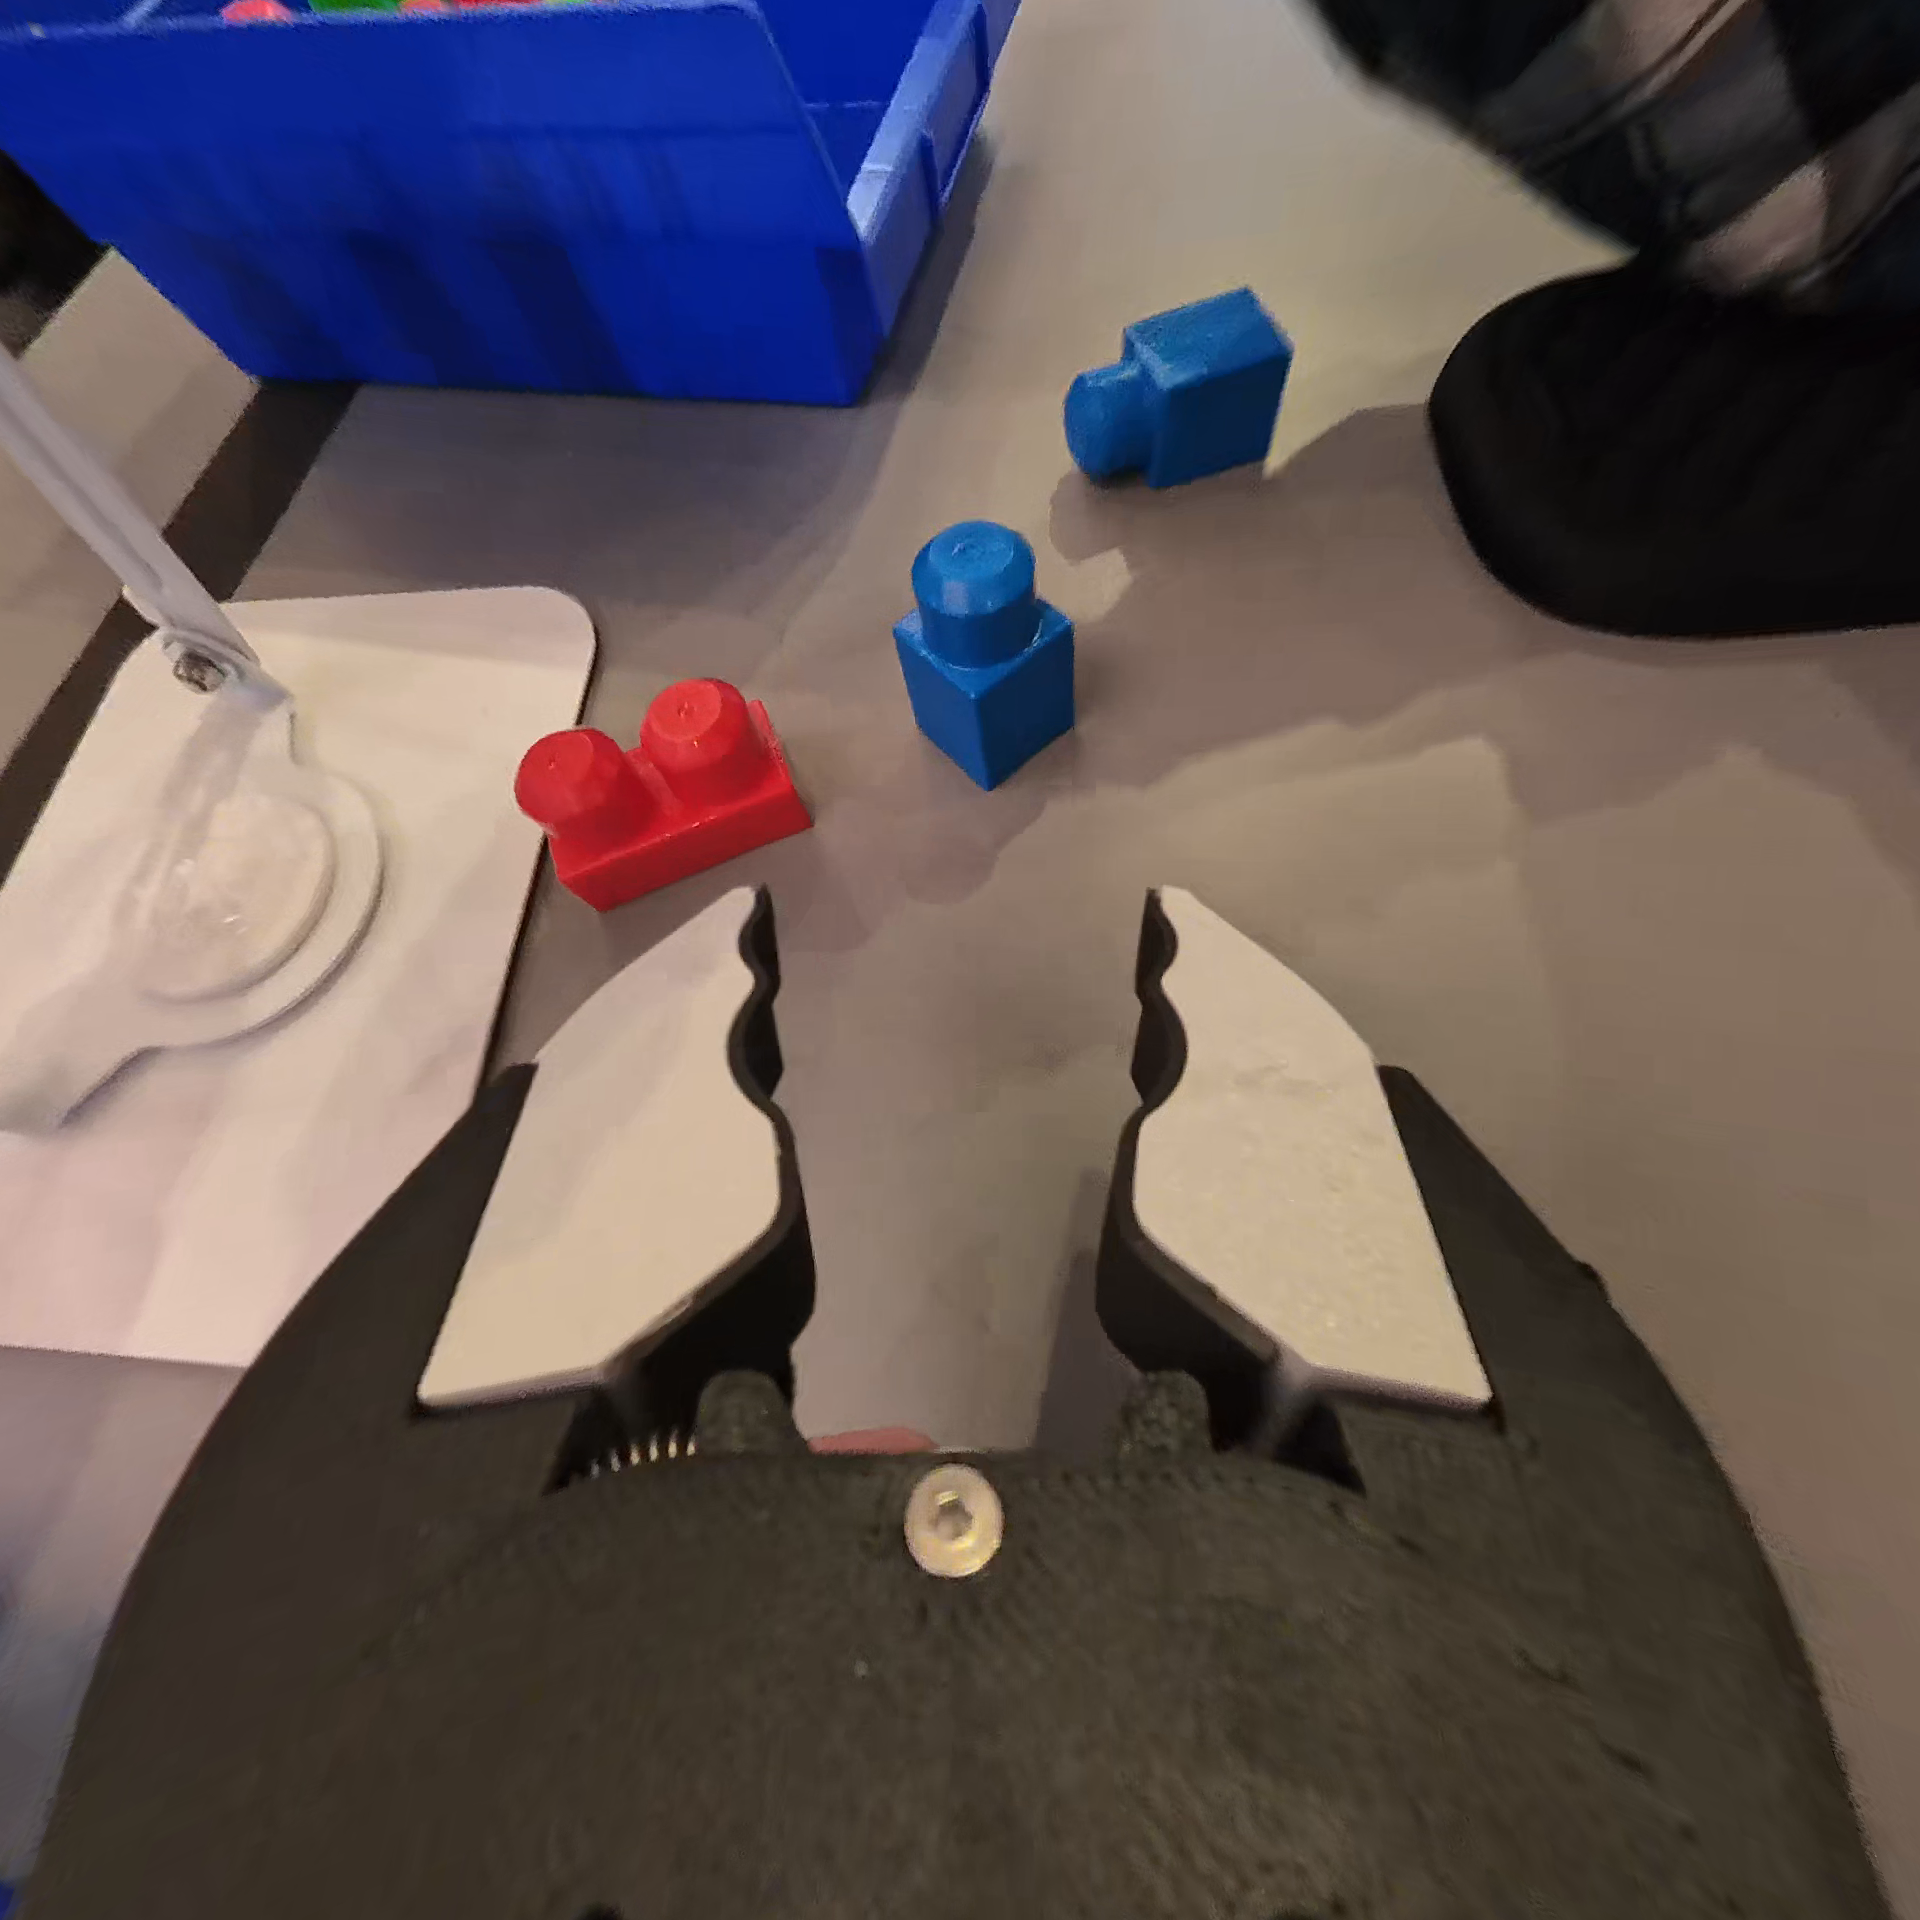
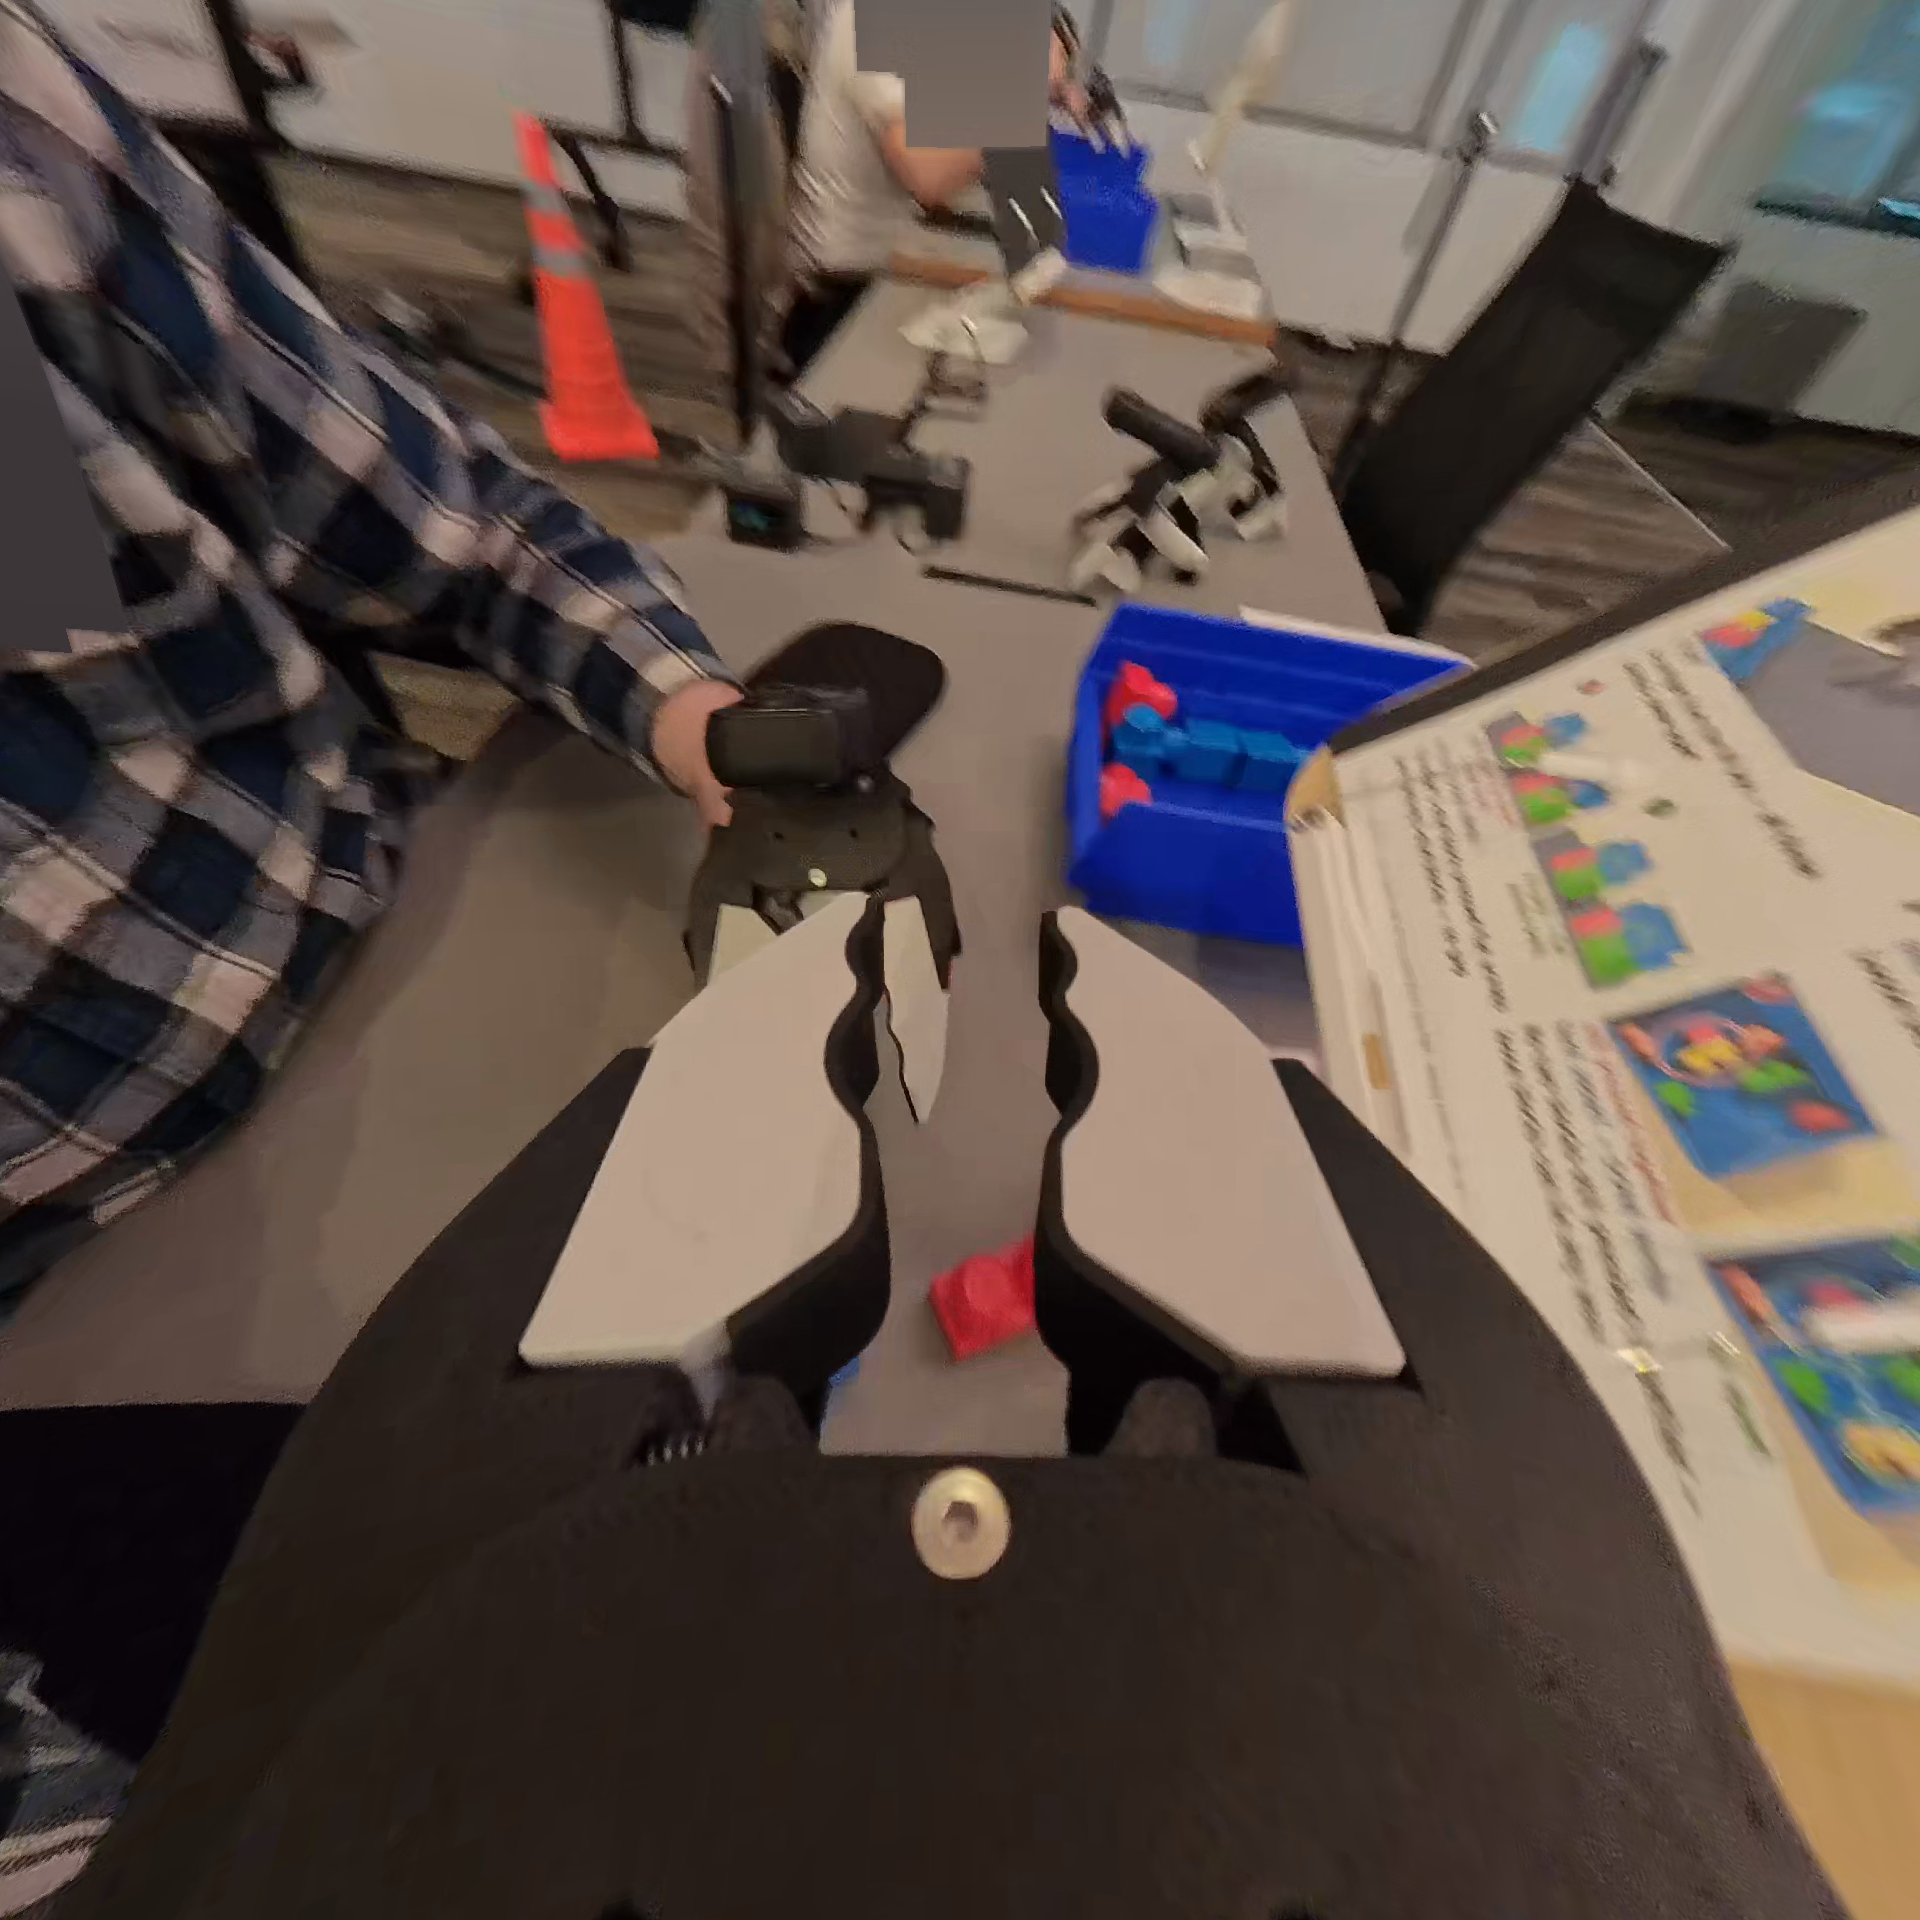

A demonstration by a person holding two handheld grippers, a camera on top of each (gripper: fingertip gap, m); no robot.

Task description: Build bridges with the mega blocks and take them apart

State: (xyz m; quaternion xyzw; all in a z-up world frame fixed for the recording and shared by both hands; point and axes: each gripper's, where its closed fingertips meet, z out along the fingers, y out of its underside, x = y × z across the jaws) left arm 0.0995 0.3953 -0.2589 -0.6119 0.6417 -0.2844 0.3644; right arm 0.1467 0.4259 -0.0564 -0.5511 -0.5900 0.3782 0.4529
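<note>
Left gripper (image 1: 956, 904) hung low over the grey table (image 1: 1351, 935), its jaws standing apart with only bare tabletop between the wavy black pads (image 1: 764, 997); nothing was held. Just ahead of its left fingertip sat a red two-stud block (image 1: 665, 795), studs up, close beside the rounded edge of a white base plate (image 1: 436, 727) that carried a clear dome-footed stand (image 1: 239, 831). A blue one-stud block (image 1: 982, 665) stood upright a little farther out and to the right. Beyond that, a second blue one-stud block (image 1: 1179, 390) lay tipped on its side, stud pointing left. A blue bin (image 1: 468, 229) sat at the far edge, with coloured pieces barely showing over its rim.

Right gripper (image 2: 956, 935) was raised, jaws narrower but still parted, with nothing in them. The red block (image 2: 987, 1299) showed on the table below, between the finger bases, not touched. From that side, a hand (image 2: 691, 743) in a plaid sleeve (image 2: 364, 520) held the left gripper. The bin (image 2: 1195, 862) held blue and red blocks, and a printed instruction sheet (image 2: 1610, 1039) lay to the right.
</note>
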